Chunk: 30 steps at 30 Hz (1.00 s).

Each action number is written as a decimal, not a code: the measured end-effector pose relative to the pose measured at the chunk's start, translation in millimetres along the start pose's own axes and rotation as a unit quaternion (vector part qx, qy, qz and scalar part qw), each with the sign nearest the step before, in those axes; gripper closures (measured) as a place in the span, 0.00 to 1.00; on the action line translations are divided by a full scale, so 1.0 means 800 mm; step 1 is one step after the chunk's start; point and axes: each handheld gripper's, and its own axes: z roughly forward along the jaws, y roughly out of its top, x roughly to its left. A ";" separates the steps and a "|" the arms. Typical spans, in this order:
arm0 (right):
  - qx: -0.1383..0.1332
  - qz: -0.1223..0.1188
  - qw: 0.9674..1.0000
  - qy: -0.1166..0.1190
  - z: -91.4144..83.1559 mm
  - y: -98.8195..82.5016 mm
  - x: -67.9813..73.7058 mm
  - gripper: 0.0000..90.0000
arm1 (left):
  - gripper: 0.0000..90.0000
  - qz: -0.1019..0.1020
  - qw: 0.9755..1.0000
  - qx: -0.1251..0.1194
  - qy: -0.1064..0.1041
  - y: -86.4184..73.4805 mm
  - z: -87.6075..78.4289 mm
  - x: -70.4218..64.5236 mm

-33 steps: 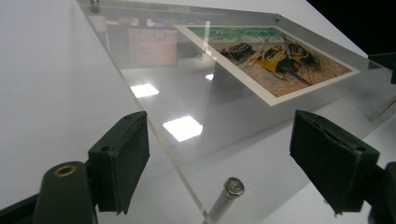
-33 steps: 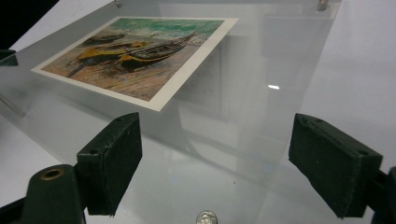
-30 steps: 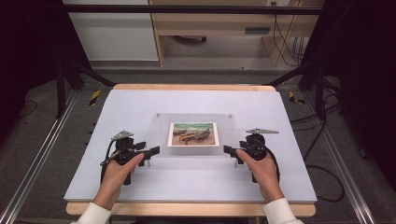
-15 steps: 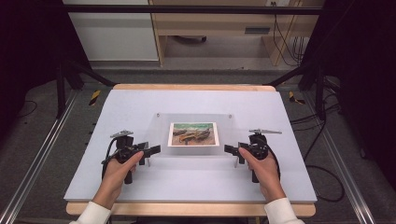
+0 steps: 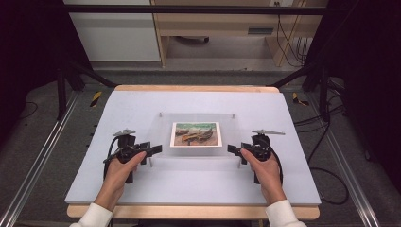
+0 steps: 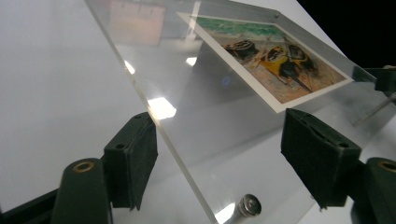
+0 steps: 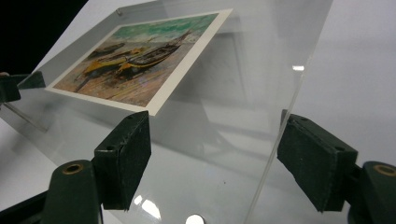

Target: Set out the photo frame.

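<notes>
Dark floor and rails frame your white table (image 5: 142,109). At its centre lies a clear acrylic frame (image 5: 161,130) with a boat print (image 5: 196,134) inside. Your left gripper (image 6: 219,154) and right gripper (image 7: 210,158) straddle its near corners, jaws spread, not yet clamped. Expect it stiff, slick and easily scratched, so take the bare edges beside the metal studs (image 6: 247,205).

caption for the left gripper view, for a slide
Open left gripper straddling the edge of a clear acrylic panel that carries a boat picture.
</notes>
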 end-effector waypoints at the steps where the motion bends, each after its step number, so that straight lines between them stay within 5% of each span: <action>1: 0.000 0.000 1.000 0.000 0.000 0.000 0.000 0.29 | 0.31 0.000 1.000 0.000 0.000 0.000 0.000 0.000; 4: -0.010 -0.030 0.999 -0.019 0.001 0.012 0.003 0.31 | 0.34 0.018 1.000 -0.015 0.019 0.011 0.007 -0.002; 12: -0.030 -0.060 0.997 -0.024 0.003 0.022 -0.005 0.34 | 0.39 0.028 0.999 -0.035 0.021 0.017 0.012 -0.001; 30: -0.047 -0.131 0.989 -0.058 -0.018 0.001 0.016 0.39 | 0.48 0.062 0.995 -0.056 0.047 -0.004 -0.013 -0.024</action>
